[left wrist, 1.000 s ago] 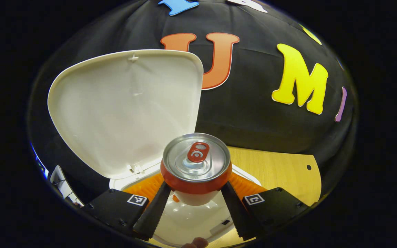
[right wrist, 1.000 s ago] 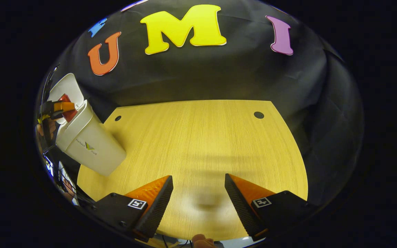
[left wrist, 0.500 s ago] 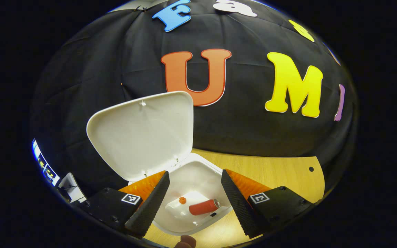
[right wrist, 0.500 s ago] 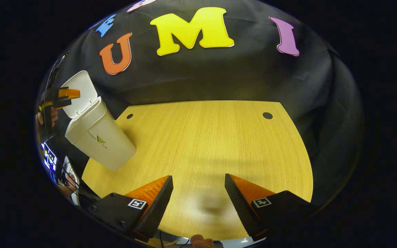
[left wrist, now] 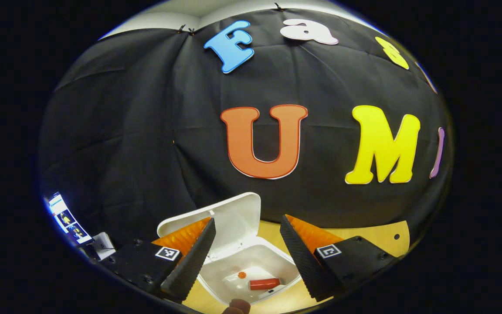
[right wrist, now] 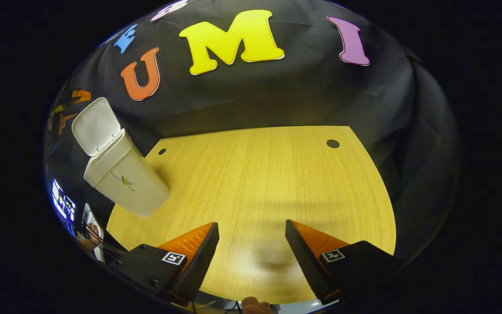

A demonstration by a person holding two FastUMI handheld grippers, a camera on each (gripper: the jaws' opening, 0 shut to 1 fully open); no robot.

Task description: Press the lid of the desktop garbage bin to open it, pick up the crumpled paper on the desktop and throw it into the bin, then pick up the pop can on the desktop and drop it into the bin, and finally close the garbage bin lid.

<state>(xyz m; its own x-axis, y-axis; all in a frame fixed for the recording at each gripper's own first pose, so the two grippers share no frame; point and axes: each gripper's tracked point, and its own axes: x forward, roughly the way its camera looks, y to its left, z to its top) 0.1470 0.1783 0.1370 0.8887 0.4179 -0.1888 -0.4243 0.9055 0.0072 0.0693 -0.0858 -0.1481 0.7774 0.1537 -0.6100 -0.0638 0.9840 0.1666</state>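
Pop can (left wrist: 264, 284) inside open bin (left wrist: 251, 261), left tongs (left wrist: 245, 250) spread above

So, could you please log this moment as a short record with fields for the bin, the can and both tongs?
bin: white bin standing at the table edge
lid: lid open, tipped up
can: red pop can lying on its side inside the bin
left tongs: left tongs open, empty, above the bin mouth
right tongs: right tongs open, empty, over bare table
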